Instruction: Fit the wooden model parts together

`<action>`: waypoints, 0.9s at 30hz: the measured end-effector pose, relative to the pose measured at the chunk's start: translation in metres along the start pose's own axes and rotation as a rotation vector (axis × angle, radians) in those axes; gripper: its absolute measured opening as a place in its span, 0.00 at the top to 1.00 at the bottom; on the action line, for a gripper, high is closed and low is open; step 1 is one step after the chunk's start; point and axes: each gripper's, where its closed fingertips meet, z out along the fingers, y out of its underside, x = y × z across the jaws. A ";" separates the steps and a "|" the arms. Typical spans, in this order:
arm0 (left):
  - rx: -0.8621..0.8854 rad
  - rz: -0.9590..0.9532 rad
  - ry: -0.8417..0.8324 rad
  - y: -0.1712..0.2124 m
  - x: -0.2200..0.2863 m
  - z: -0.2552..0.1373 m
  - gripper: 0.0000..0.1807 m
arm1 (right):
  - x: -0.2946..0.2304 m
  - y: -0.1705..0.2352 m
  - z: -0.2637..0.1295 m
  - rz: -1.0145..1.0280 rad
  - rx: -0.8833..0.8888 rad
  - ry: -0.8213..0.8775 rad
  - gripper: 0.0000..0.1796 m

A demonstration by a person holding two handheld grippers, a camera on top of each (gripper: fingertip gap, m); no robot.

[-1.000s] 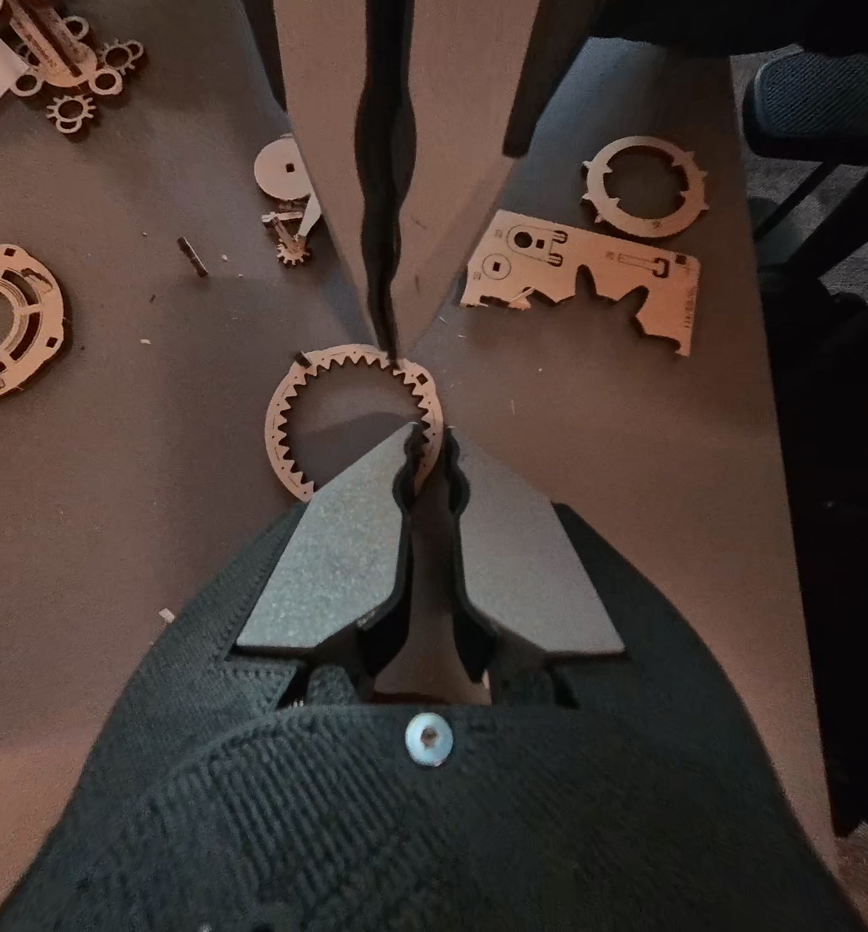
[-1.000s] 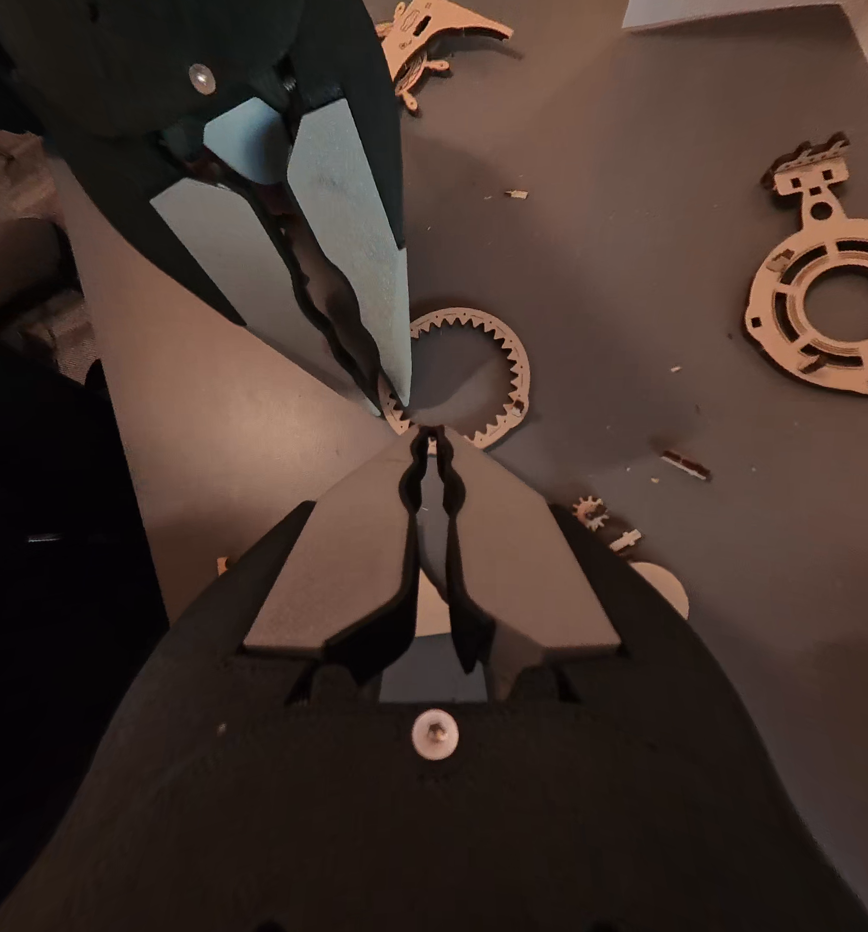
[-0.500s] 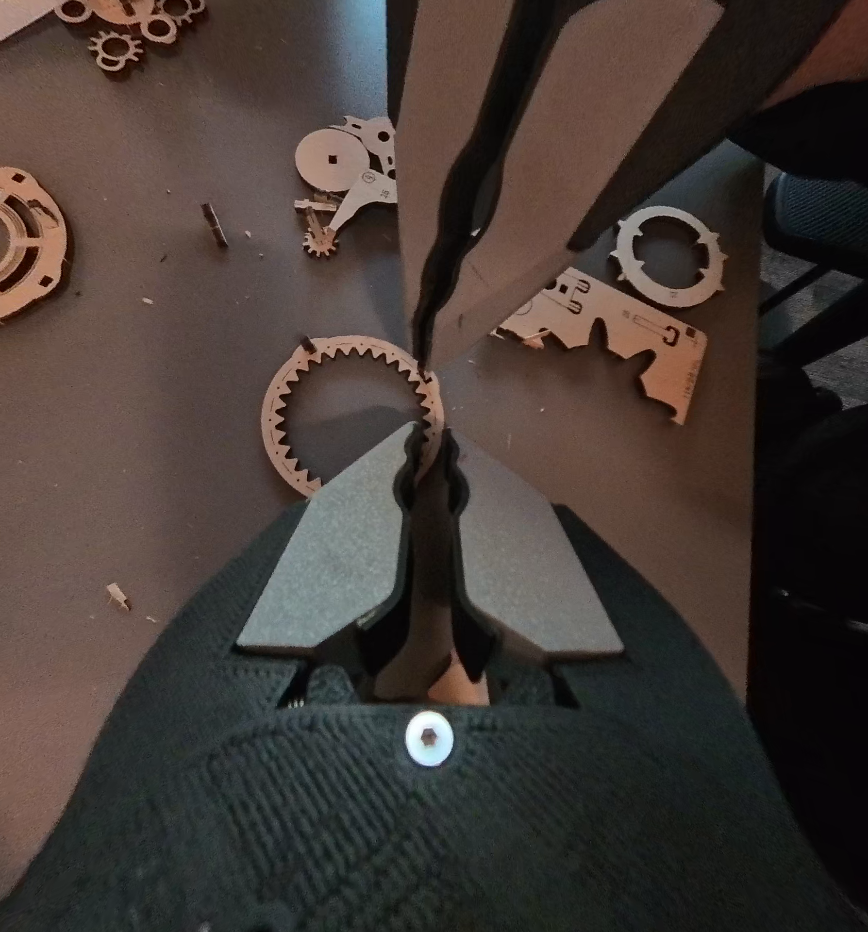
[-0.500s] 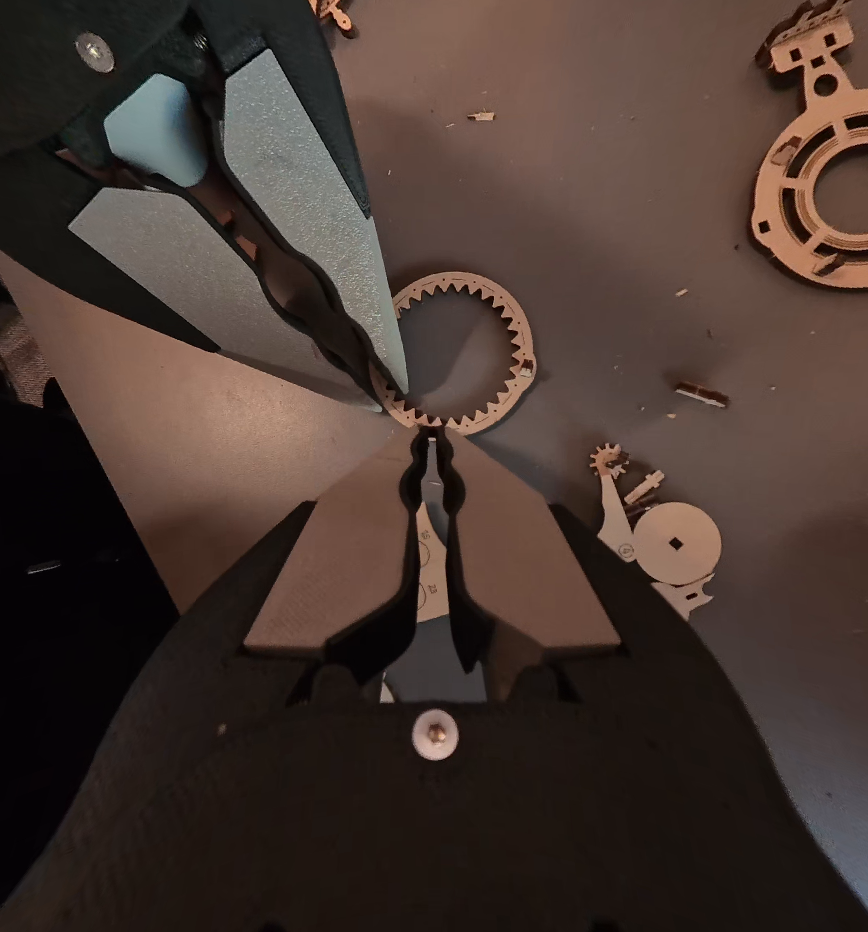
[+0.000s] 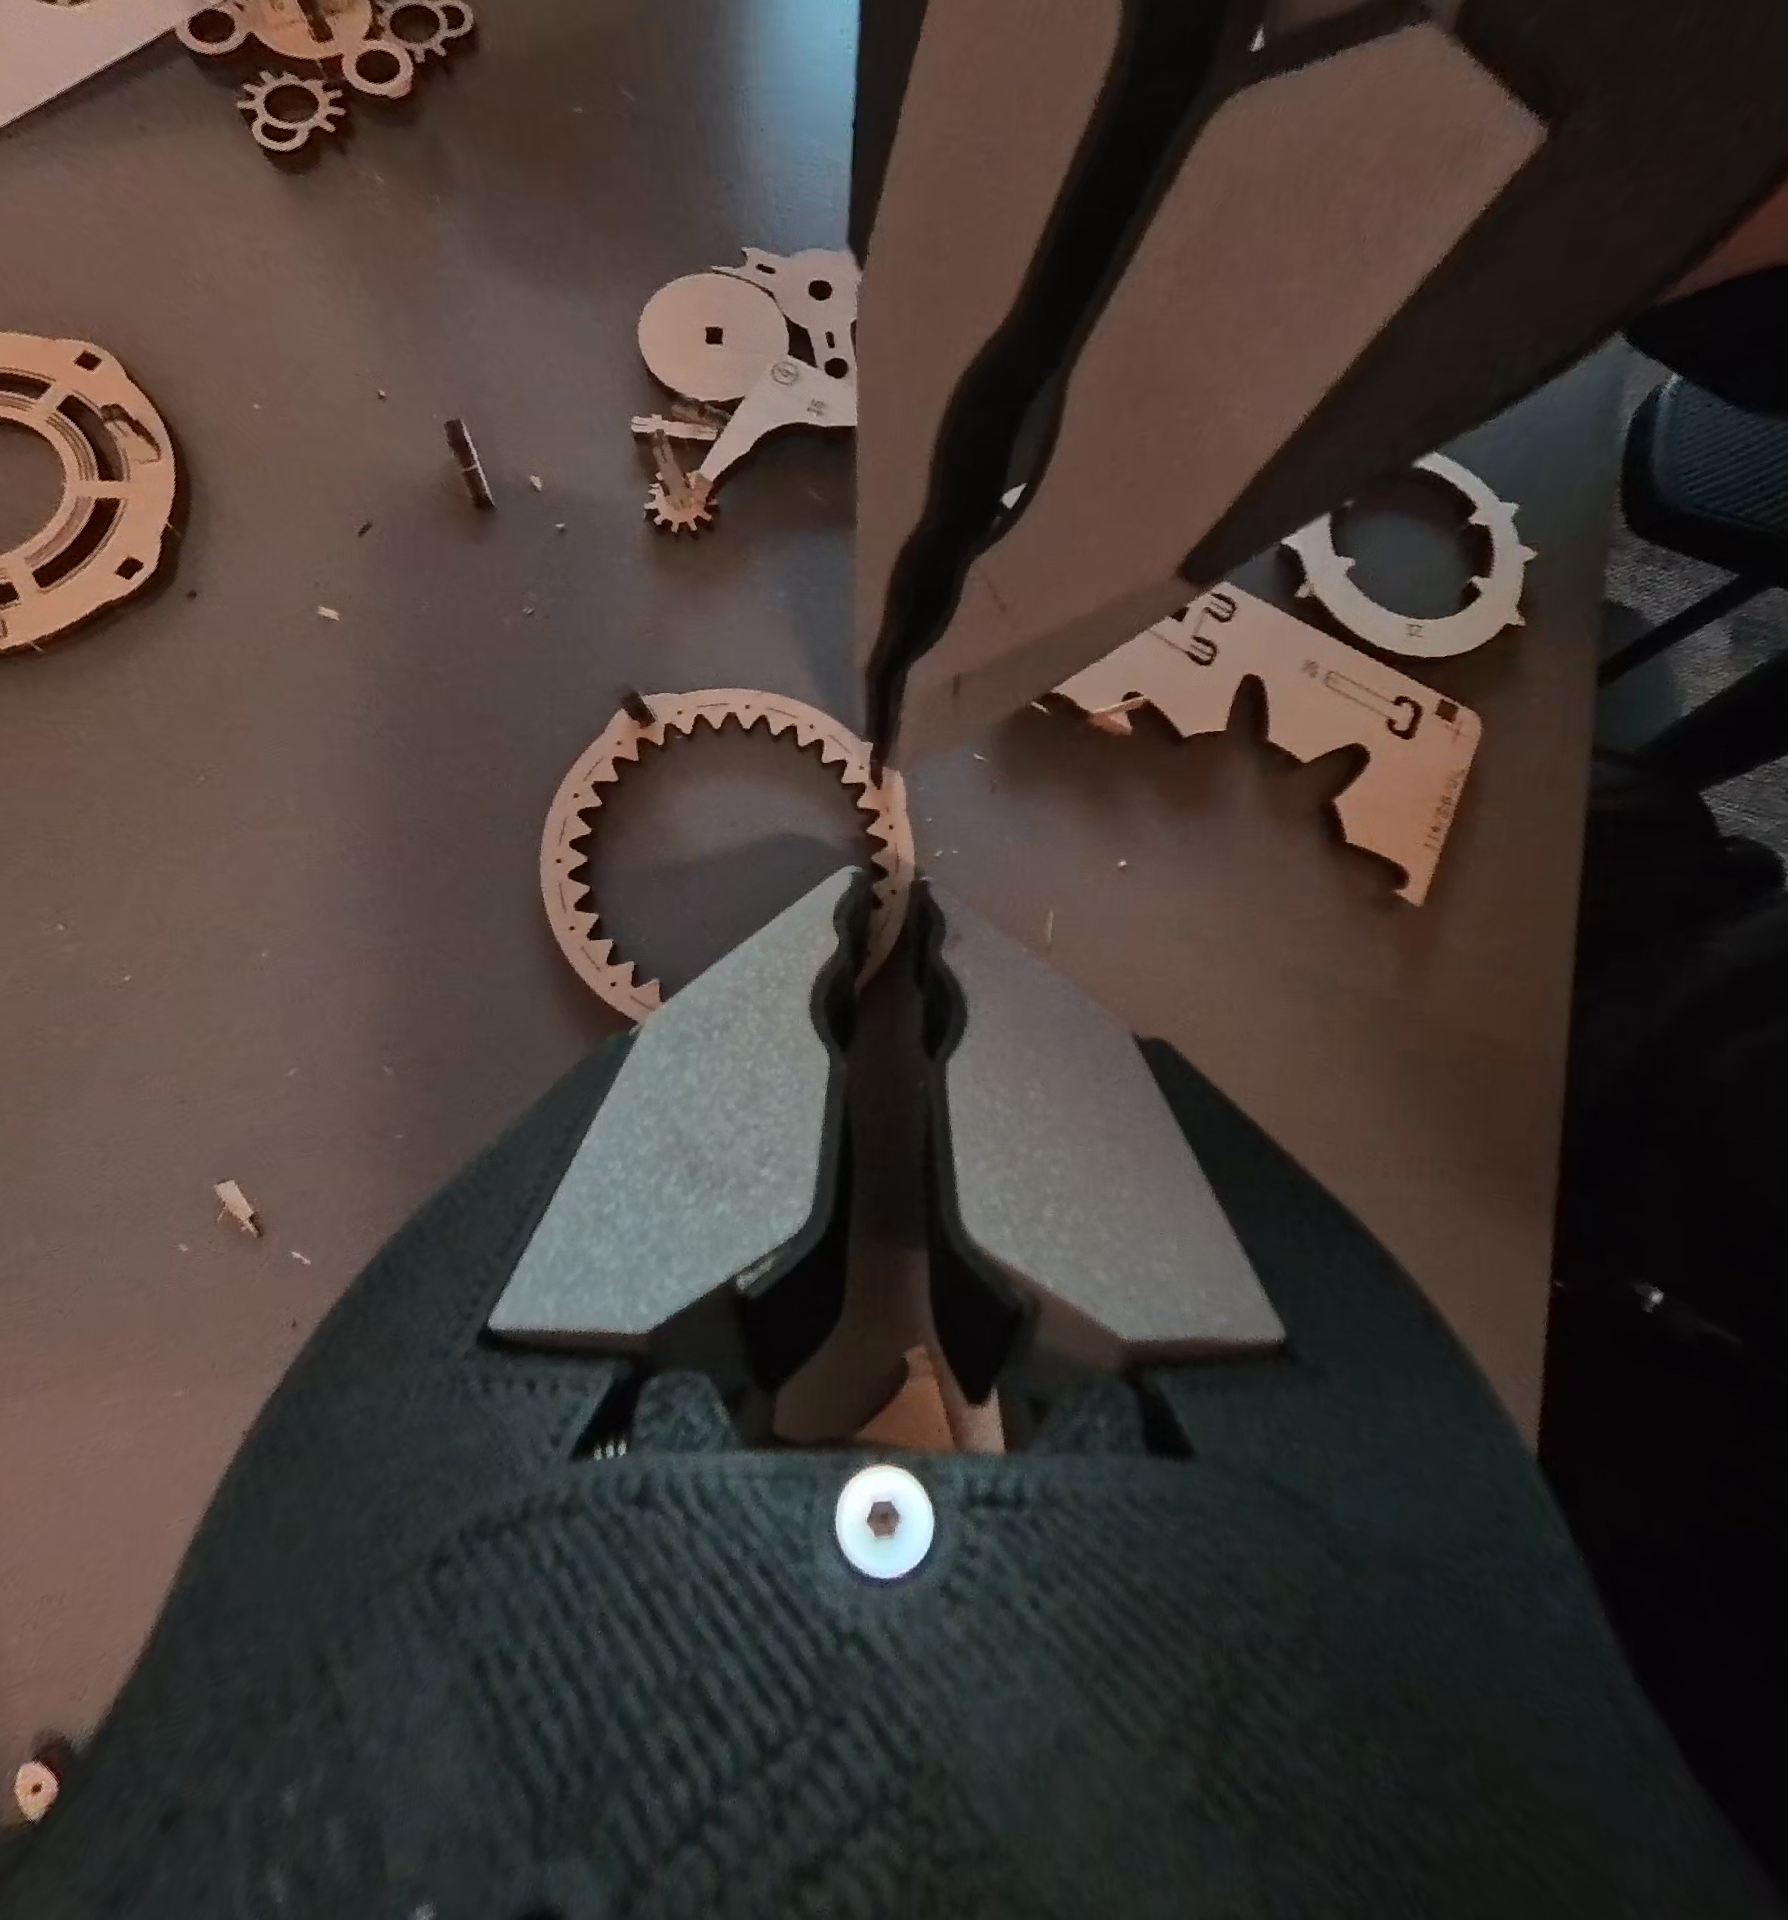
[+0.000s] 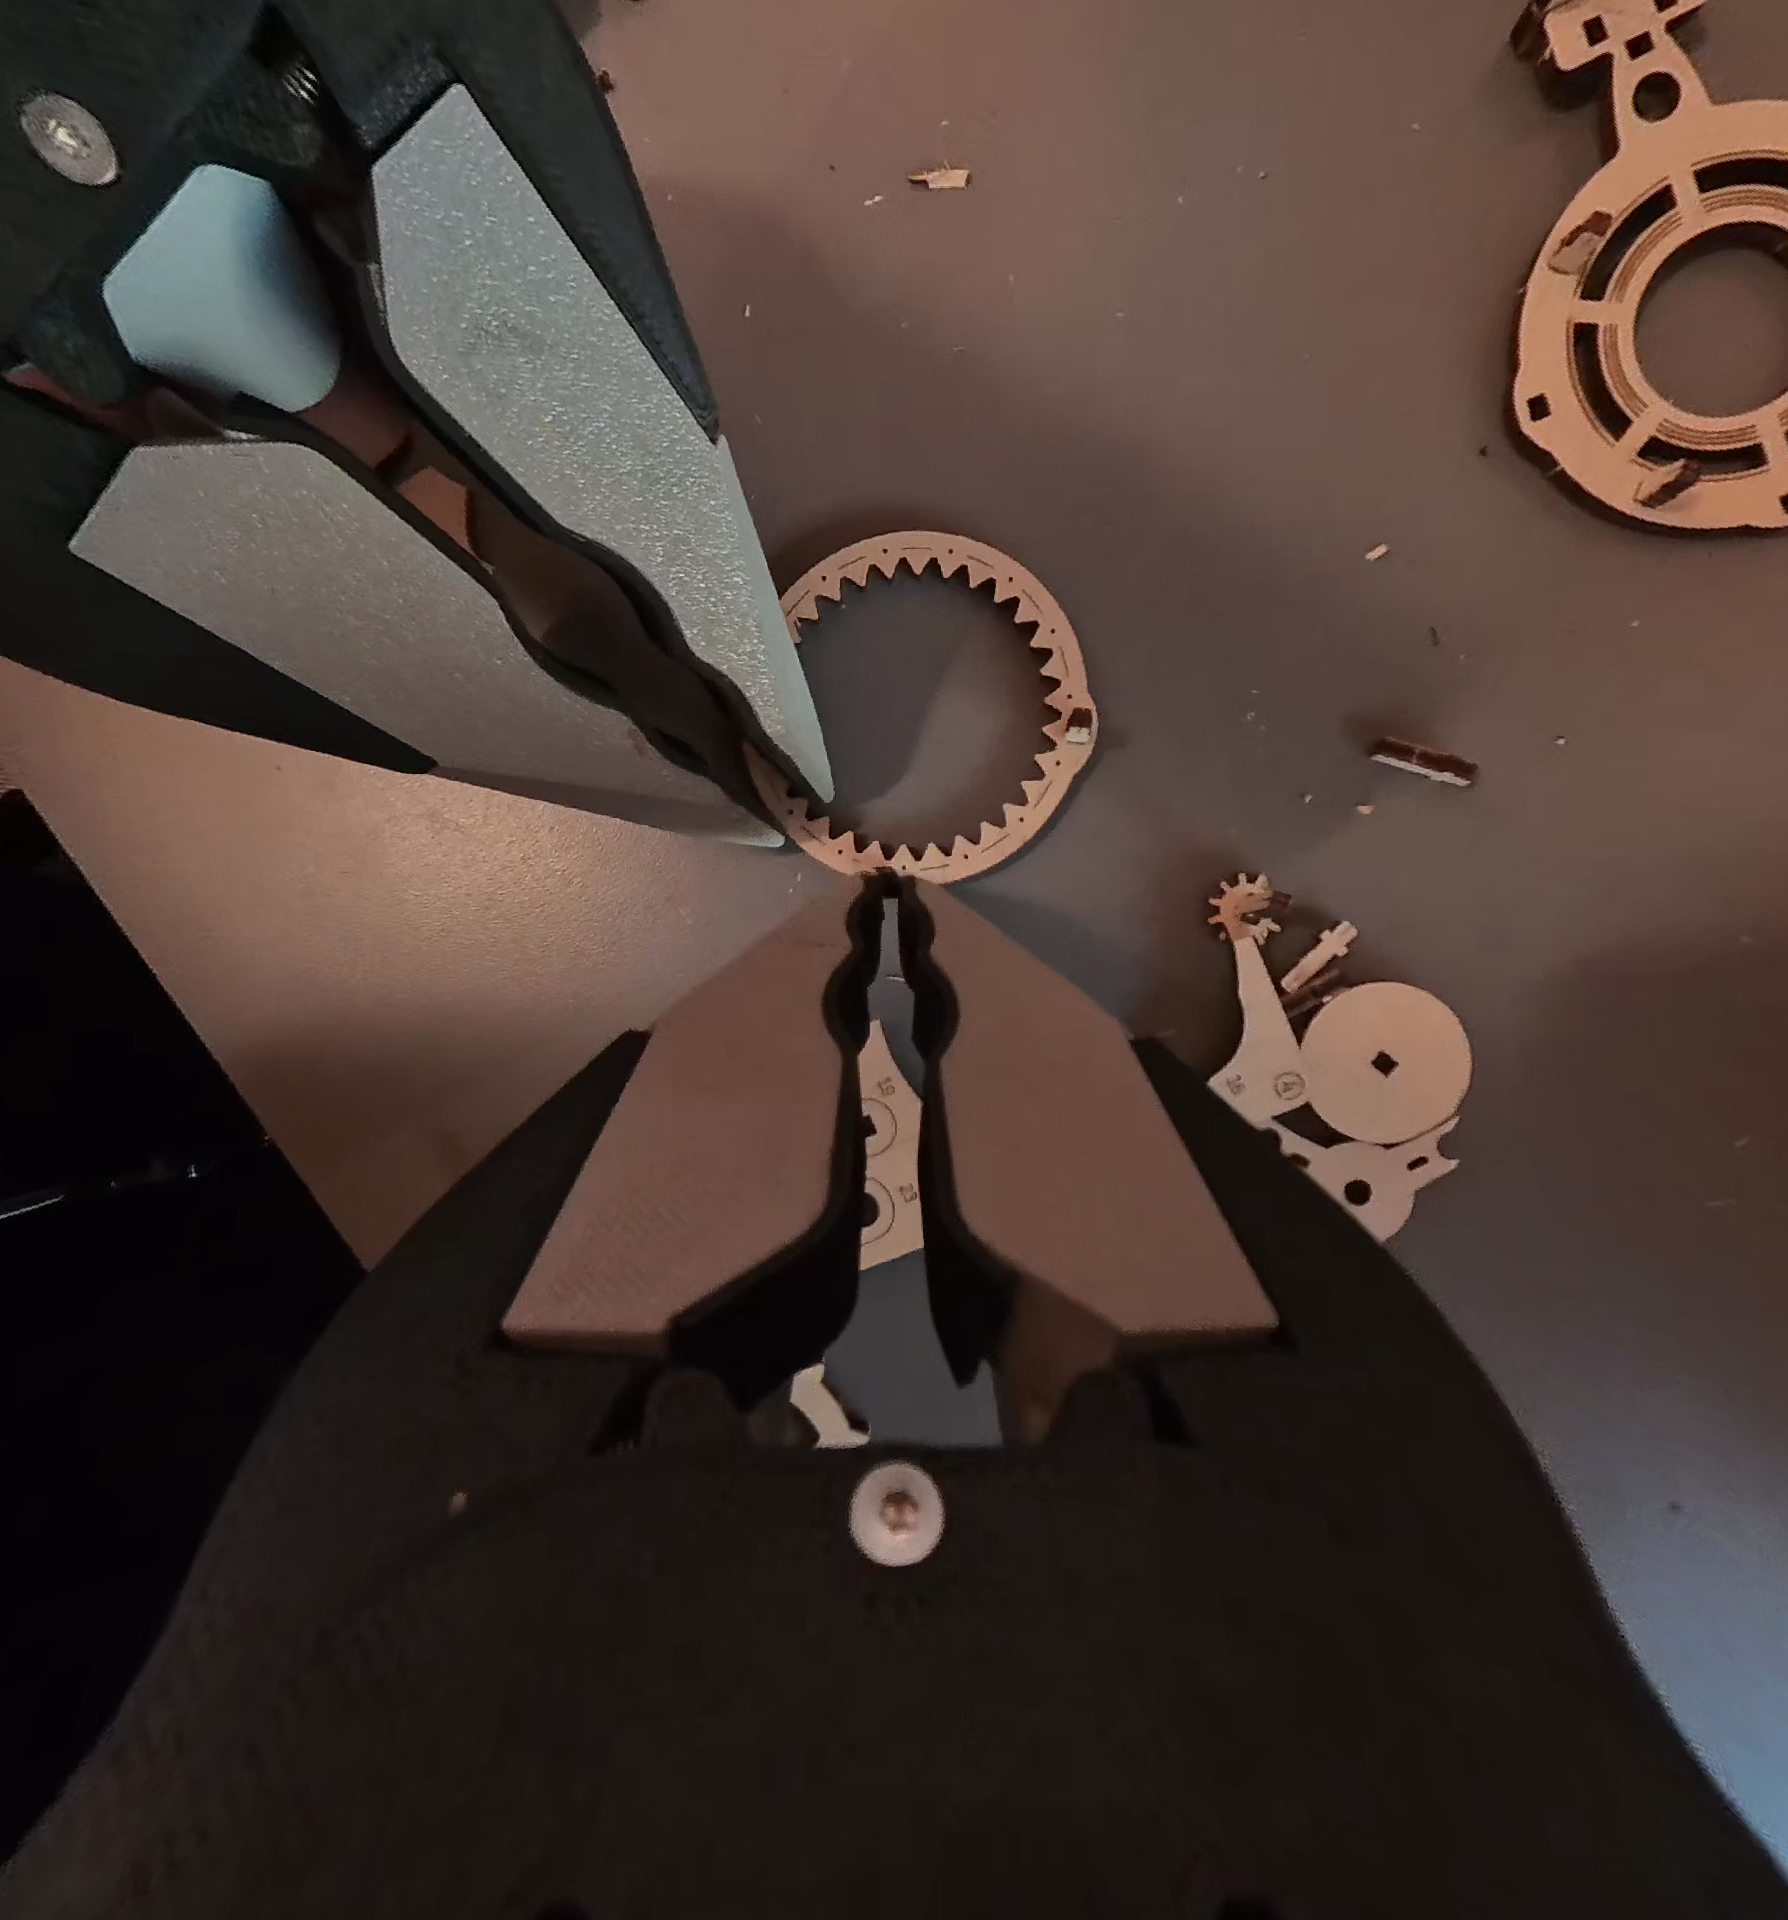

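A thin wooden ring with inner teeth (image 5: 573, 862) is held just over the dark table. My left gripper (image 5: 885, 894) is shut on its near right rim. My right gripper (image 5: 877, 764) comes down from the top, shut, with its tips on the rim a little farther along. In the right wrist view the ring (image 6: 1061, 665) is straight ahead, my right gripper (image 6: 890, 883) touches its near rim and my left gripper (image 6: 796, 810) clamps its left rim. I cannot tell whether the right tips hold anything tiny. A small dark peg (image 6: 1080, 724) stands in the ring.
A large round wooden frame (image 5: 28, 499) lies at the left. A disc with lever and small gear parts (image 5: 724, 343) lies behind the ring. A notched ring (image 5: 1409, 561) and a punched sheet (image 5: 1337, 748) lie near the table's right edge, by a chair (image 5: 1752, 468). A loose stick (image 5: 469, 462) lies nearby. The grippers are tip to tip, or close to it. My right tips are roughly 10 centimeters from the loose stick (image 5: 469, 462). My right wrist view (image 6: 1424, 761) looks at it from another angle.
The right gripper has swung from straight ahead to slanting in from the upper right, tips still on the ring. More of the table shows in both views. The left grip is unchanged.
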 end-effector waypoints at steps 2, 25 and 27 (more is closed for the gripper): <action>0.001 0.005 -0.001 0.000 0.000 0.000 0.98 | 0.000 0.000 0.000 0.000 -0.002 0.013 1.00; 0.025 0.000 0.022 -0.001 0.002 0.001 0.97 | 0.000 -0.007 0.005 -0.147 -0.126 0.106 1.00; 0.027 -0.006 0.033 -0.001 0.004 0.001 0.97 | -0.001 -0.004 0.007 -0.142 -0.142 0.088 1.00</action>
